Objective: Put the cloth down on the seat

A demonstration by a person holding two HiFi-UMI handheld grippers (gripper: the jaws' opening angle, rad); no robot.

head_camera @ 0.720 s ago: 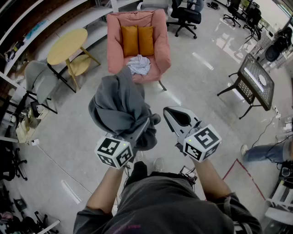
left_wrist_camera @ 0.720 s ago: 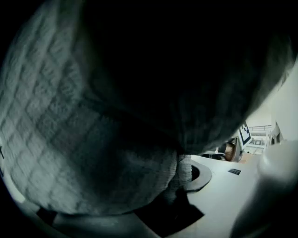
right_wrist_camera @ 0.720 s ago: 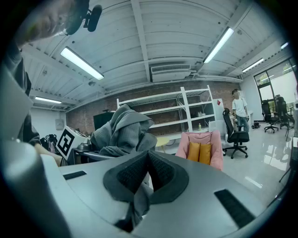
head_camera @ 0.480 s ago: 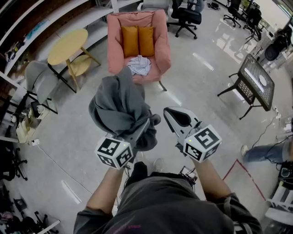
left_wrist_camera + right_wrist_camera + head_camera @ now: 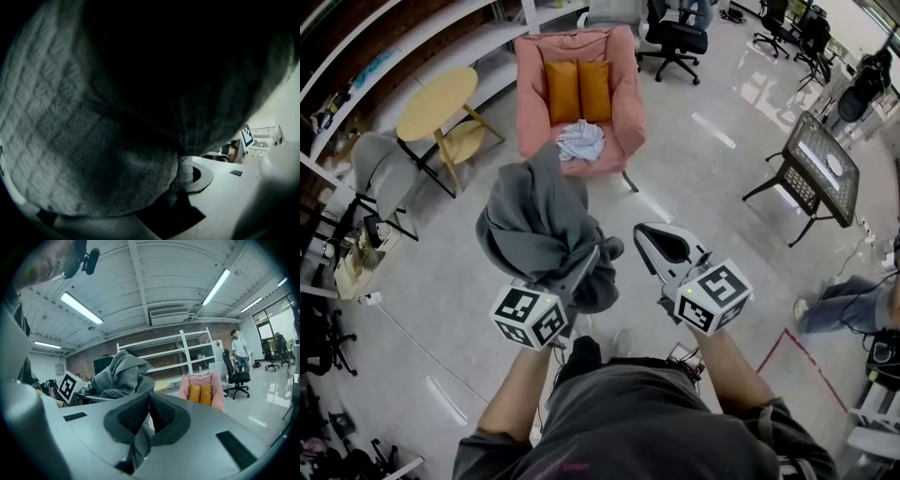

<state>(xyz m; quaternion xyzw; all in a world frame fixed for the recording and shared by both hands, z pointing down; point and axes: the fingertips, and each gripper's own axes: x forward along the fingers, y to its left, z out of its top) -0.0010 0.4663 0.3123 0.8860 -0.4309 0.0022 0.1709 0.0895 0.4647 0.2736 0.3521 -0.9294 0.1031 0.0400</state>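
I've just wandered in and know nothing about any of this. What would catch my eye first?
A big grey cloth hangs bunched in the left tongs, held in the air just in front of the person. Beyond it stands a pink armchair with two orange cushions at its back and a pale crumpled cloth on its seat. The right tongs, beside the grey cloth, are shut and empty.

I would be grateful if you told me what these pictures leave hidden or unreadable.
Left gripper view: the grey cloth fills most of the frame, hiding the pink armchair.
Head view: that cloth buries the tips of the left hand-held gripper and part of the armchair's front edge.
Right gripper view: items on the white shelving are too small.
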